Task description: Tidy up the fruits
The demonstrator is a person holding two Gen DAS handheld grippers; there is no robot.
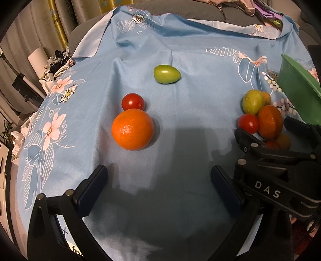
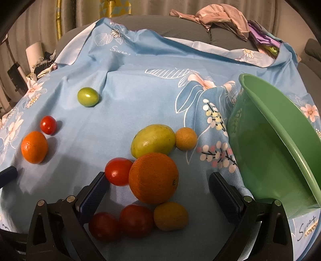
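Note:
On a blue floral cloth (image 1: pixel 180 112), an orange (image 1: pixel 132 129), a red tomato (image 1: pixel 133 101) and a green fruit (image 1: pixel 166 73) lie ahead of my left gripper (image 1: pixel 158 188), which is open and holds nothing. My right gripper (image 2: pixel 159 194) is open around a cluster: a large orange (image 2: pixel 153 177), a tomato (image 2: pixel 118 174) by its left finger, two tomatoes (image 2: pixel 120 223) and a small orange fruit (image 2: pixel 170 215) lower down. A yellow-green fruit (image 2: pixel 153 143) and another small orange fruit (image 2: pixel 186 138) sit just beyond. Nothing is gripped.
A green bowl (image 2: pixel 276 150) lies tipped on its side at the right, its mouth facing the cluster. The cloth is wrinkled and covers a grey cushion (image 2: pixel 180 28), with crumpled clothes (image 2: pixel 220 18) at the back. Clutter (image 1: pixel 58 62) lies past the cloth's left edge.

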